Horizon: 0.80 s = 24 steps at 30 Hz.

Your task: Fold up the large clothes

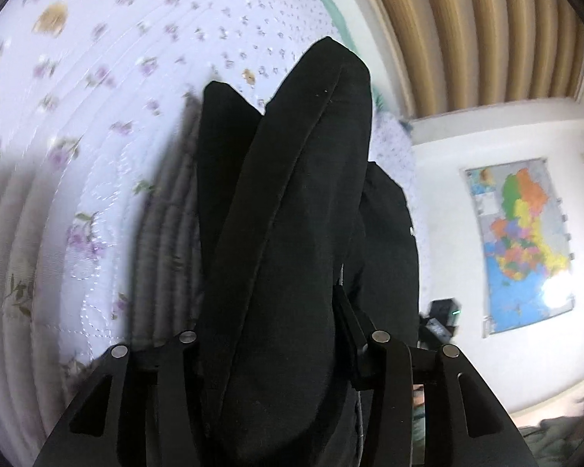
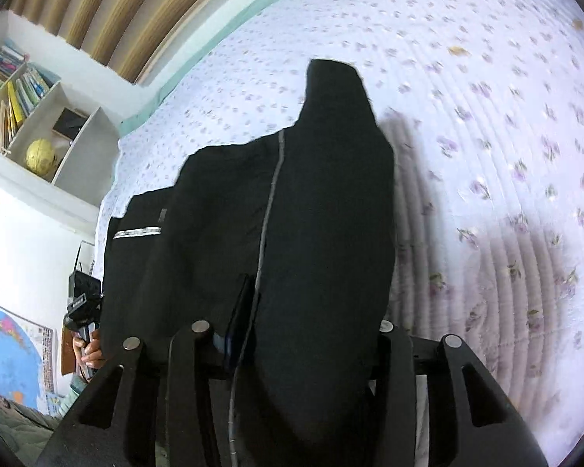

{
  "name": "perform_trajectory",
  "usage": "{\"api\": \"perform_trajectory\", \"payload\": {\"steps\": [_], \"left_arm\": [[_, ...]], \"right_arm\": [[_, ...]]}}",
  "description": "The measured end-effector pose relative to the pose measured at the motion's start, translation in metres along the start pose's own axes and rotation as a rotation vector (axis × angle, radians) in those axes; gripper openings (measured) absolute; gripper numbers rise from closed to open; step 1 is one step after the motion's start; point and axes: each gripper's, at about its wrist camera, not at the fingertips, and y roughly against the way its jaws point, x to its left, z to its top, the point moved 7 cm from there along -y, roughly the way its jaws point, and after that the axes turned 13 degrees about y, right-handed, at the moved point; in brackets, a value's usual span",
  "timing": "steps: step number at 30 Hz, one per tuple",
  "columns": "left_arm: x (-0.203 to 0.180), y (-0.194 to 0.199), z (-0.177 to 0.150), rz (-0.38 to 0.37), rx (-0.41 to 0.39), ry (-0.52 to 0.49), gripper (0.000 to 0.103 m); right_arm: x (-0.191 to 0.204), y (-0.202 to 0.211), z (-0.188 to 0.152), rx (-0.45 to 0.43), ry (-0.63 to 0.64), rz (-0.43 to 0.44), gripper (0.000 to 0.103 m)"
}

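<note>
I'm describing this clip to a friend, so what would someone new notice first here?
A bulky black garment fills the middle of both wrist views, bunched between each gripper's fingers. Behind it spreads a white quilted bedspread with purple flowers. At the edges, a colourful wall map and a shelf holding a yellow globe stand out.

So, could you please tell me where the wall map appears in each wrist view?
Left wrist view: the wall map hangs on the white wall at the right edge, right of the black garment.
Right wrist view: the map sits at the lower left edge.
Shared landmark: the floral bedspread under the garment.
</note>
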Motion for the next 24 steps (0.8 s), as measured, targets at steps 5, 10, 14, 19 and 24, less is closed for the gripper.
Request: {"api": "perform_trajectory", "payload": {"steps": [5, 10, 14, 19, 24], "left_arm": [[0.008, 0.003, -0.004, -0.077, -0.033, -0.032, 0.049], [0.005, 0.015, -0.010, -0.075, -0.096, -0.069, 0.049], [-0.011, 0.043, -0.027, 0.057, -0.230, -0.146, 0.050], [-0.065, 0.090, -0.050, 0.074, -0.357, -0.247, 0.051], [-0.091, 0.066, -0.046, 0.239, -0.413, -0.297, 0.058]], "right_arm": [[-0.015, -0.008, -0.021, -0.069, -0.005, 0.015, 0.057], [-0.019, -0.009, -0.029, -0.143, -0.006, 0.002, 0.064], [-0.005, 0.027, -0.036, -0.157, 0.035, -0.148, 0.068], [0.041, 0.088, -0.035, -0.260, 0.229, -0.365, 0.068], [0.095, 0.067, -0.018, -0.225, 0.279, -0.335, 0.068]]}}
